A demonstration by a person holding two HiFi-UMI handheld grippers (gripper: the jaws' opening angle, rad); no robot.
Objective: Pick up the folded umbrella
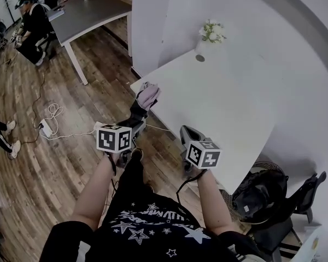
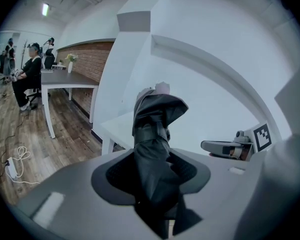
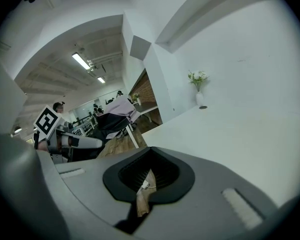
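Observation:
The folded umbrella, black with a pale pink end, is held in the air over the wooden floor, just off the near corner of the white table. My left gripper is shut on its black body. In the left gripper view the umbrella rises from between the pads of my left gripper. My right gripper hovers beside the table's edge, a hand's width to the right, its jaws together with nothing in them. In the right gripper view, only a thin slit of floor shows between the pads of my right gripper, and the umbrella appears at the left.
A small vase of white flowers stands at the table's far side by the white wall. A black office chair sits at the lower right. A power strip with cables lies on the floor; a seated person and a grey table are far off.

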